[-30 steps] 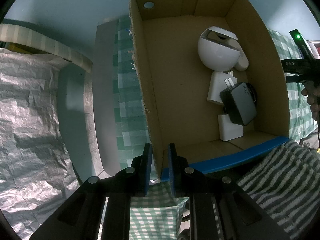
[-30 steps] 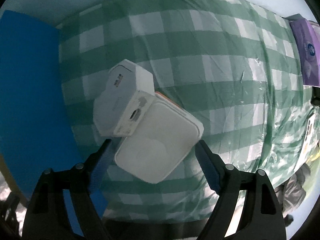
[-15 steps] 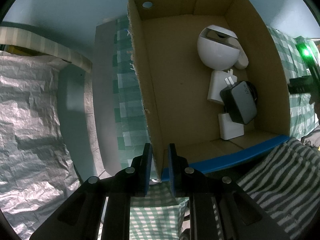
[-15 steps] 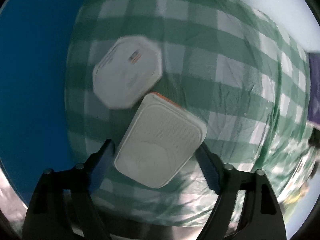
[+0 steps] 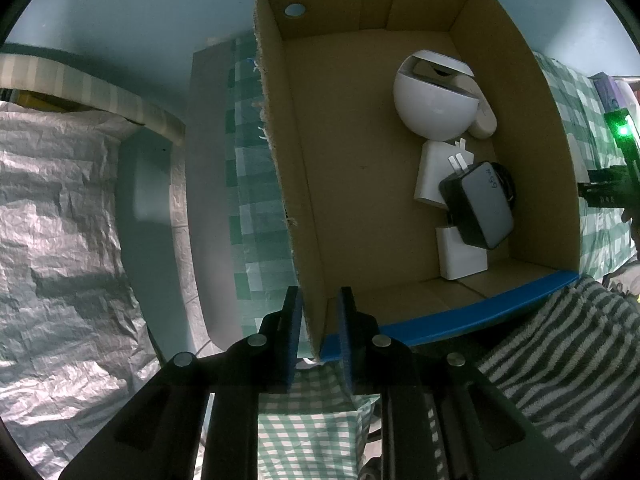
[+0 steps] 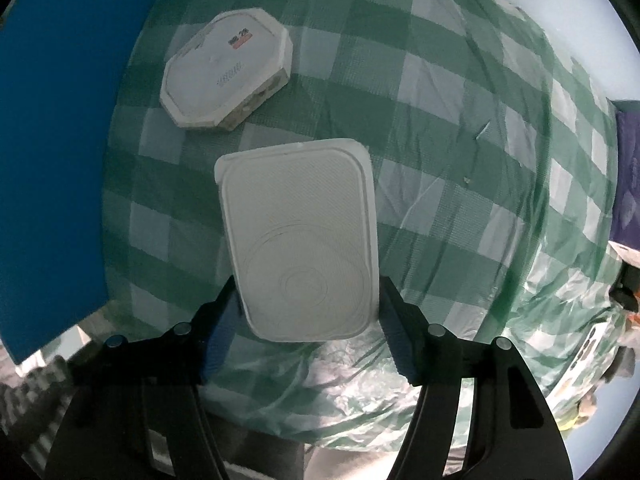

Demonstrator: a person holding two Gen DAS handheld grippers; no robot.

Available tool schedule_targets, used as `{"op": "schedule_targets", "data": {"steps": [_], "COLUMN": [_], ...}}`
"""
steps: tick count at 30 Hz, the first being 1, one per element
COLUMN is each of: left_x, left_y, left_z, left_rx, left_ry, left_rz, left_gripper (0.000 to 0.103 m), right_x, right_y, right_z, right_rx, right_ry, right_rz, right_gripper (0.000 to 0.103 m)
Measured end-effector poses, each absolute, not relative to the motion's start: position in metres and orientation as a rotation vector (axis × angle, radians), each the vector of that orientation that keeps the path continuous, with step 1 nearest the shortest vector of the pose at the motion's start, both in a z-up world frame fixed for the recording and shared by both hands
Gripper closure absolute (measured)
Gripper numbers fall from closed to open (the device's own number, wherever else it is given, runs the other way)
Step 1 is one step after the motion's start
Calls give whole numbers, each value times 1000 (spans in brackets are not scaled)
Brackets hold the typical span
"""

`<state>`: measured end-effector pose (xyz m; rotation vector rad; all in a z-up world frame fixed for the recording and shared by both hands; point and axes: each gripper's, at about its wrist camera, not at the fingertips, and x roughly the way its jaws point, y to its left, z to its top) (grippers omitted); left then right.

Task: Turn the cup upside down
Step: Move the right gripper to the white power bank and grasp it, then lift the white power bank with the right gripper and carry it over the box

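The left gripper [image 5: 316, 336] points straight down with its blue-padded jaws pinched on the near corner wall of an open brown cardboard box with blue rim tape [image 5: 472, 322], steadying it on the green-and-white checked tablecloth [image 5: 248, 208]. Inside the box lie a rounded white bowl-like item [image 5: 436, 104], two white plug adapters and a black power brick [image 5: 478, 204]; whether that rounded white piece is the cup to be flipped I cannot tell, and no plain cup shows in either view. Over on the cloth, the right gripper [image 6: 308, 320] hangs above a flat white rectangular plastic lid or tray with rounded corners [image 6: 300, 236], its jaws closing with the near end of that piece between them; the left pad looks to be at its edge while the right pad stands just clear. A white octagonal packet with a printed label [image 6: 226, 70] lies apart from it, farther out. To do this well, I would say the right hand should centre the white piece between the pads before they close fully, so it does not swivel, while the left keeps the box pinned.
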<state>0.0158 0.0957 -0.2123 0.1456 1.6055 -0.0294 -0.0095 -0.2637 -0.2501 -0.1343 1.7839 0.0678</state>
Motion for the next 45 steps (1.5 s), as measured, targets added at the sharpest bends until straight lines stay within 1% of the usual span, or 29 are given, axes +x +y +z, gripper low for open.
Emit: {"op": "schedule_targets", "data": {"steps": [4,6,8,10,18,21,22,33,45], "left_x": [16,16,16,16,16,16,16,18,21], "left_y": [96,95,95,94,93,93,94,94,87], "left_z": [-212,-212,-212,-212,-211,-212,-212,-210,-199], "left_rx": [148,150,151,149,146,145,142,138,115], "left_ry": [1606,1607,1607,1607,1604,1603,1604,1599,1557], "left_rz": [-29,-29,-29,-28,-23,-25,-27,-35,-53], "left_gripper": [86,86,86,86,86,85,85,85,85], "right_x": [7,13,38,53,58,54,54,44,62], "right_y": [-261,-259,-266,-259,-243,-236,-238,-254,-229], "right_z": [-241,-240,-240,-238,-246,-242,-240,-225,-143], "right_rx": [-140,-131,-127,-119,-176,-205,-200,-163,-189], "right_ry": [1753,1747,1743,1751,1747,1727,1723,1740,1672], "right_rz": [59,51,37,24,2,5,-3,36,122], "right_gripper": [36,34,32,31,28,31,38,39,39]}}
